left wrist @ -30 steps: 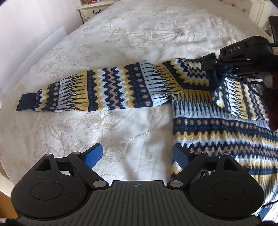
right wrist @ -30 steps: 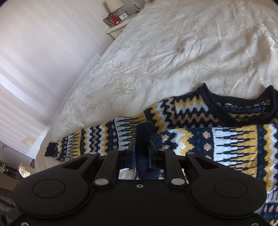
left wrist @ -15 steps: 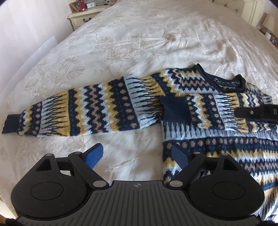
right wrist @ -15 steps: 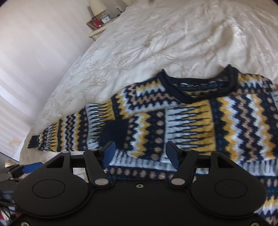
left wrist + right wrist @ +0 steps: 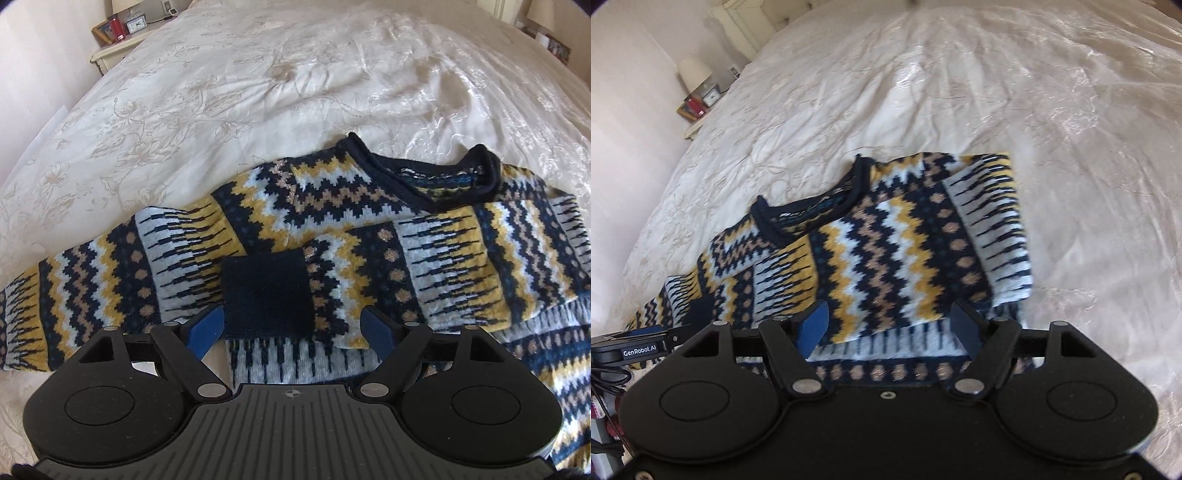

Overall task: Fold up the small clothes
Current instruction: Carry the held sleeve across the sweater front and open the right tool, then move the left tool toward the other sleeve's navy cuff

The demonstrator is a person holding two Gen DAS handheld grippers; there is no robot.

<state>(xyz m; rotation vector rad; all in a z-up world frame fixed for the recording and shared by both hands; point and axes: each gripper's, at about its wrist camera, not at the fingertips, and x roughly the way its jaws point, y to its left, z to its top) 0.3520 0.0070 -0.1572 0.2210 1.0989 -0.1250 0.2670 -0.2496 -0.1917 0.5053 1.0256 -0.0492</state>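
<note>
Across the cream bed (image 5: 258, 92) the patterned sweater (image 5: 332, 206) is lying flat, one sleeve folded over its chest — I'm hovering the left tool (image 5: 293, 326), jaws closing on nothing, beside the navy cuff (image 5: 266, 291), while the right tool (image 5: 890, 326) is opening, empty, above the folded sleeve.

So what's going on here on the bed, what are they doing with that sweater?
A person with a hand-held gripper in each hand is folding a patterned knit sweater on a cream bedspread. One sleeve is folded across the chest, its navy cuff lying on the body; the other sleeve is stretched out flat. The left hand-held gripper hangs above the cuff, jaws closing with nothing pinched. The right hand-held gripper is opening over the folded sleeve, holding nothing.
</note>
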